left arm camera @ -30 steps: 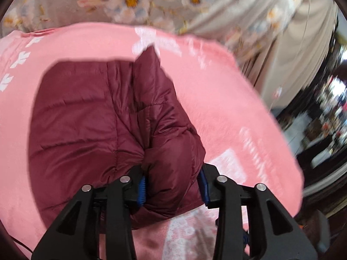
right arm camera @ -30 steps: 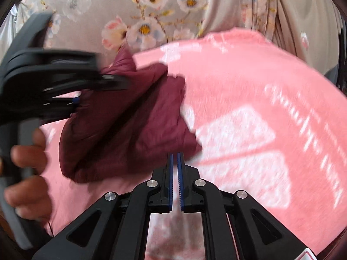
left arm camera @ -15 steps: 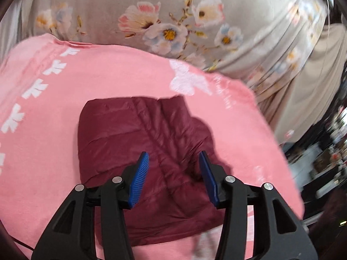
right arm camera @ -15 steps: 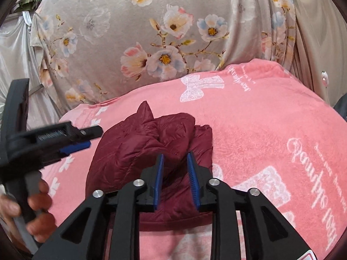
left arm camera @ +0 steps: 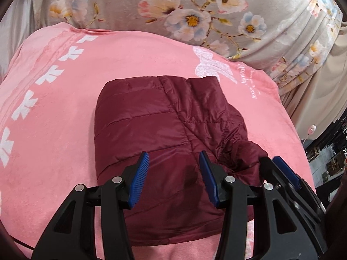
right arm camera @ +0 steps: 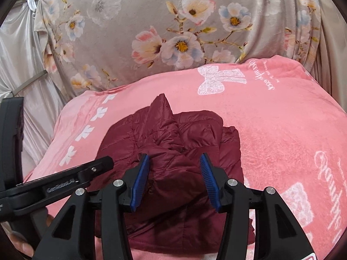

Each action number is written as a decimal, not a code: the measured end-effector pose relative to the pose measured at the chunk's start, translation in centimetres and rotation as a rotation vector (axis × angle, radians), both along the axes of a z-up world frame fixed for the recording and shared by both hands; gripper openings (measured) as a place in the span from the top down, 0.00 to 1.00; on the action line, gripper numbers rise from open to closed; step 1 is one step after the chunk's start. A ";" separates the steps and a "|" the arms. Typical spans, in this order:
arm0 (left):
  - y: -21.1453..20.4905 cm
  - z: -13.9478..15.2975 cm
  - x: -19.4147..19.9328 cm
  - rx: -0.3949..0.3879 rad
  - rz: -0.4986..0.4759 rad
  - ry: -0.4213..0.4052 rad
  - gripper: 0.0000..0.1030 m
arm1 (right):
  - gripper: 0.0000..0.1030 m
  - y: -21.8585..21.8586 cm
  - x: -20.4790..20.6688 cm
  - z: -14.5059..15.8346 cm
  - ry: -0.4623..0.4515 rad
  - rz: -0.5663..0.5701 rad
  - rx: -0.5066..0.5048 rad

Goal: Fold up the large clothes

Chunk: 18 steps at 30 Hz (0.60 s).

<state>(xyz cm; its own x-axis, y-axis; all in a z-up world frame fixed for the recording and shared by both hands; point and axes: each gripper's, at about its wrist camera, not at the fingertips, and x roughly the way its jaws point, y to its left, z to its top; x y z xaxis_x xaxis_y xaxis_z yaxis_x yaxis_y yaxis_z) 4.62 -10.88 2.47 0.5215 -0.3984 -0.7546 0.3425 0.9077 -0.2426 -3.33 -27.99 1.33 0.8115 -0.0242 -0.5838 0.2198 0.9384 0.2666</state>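
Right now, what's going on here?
A person is folding a maroon puffer jacket on a pink blanket, with tongs in each hand. The jacket lies in a compact bundle, one corner poking up at the far side. Left tongs hang open over it, gripping nothing. Right tongs are opening, nothing pinched between their pads. A floral curtain hangs behind.

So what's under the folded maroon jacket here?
The maroon jacket lies on a pink blanket, which shows all around it. Whatever sits between its folded layers is covered.
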 end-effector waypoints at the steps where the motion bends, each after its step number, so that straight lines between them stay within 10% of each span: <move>1: 0.1 -0.1 0.0 0.001 0.004 0.002 0.55 | 0.52 0.0 0.3 -0.3 0.009 -0.001 -0.005; 5: 0.8 -0.4 0.0 -0.002 0.017 0.008 0.55 | 0.95 -0.5 0.0 -1.3 0.032 0.029 0.003; 12: 2.1 -1.2 0.3 0.005 0.041 0.022 0.55 | 0.98 -3.0 -6.2 -1.6 -0.040 -0.087 0.042; 18: 1.5 -3.5 0.2 0.024 0.031 0.064 0.54 | 0.98 -4.7 -8.4 -6.5 0.088 -0.175 0.081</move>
<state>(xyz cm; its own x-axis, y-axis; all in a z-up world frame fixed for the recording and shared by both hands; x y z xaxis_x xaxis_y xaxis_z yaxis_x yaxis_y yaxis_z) 4.77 -9.42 -1.03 0.4836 -0.3645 -0.7958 0.2989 0.9233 -0.2413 -11.76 -32.72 -5.21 0.7450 -0.1100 -0.6579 0.4029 0.8603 0.3124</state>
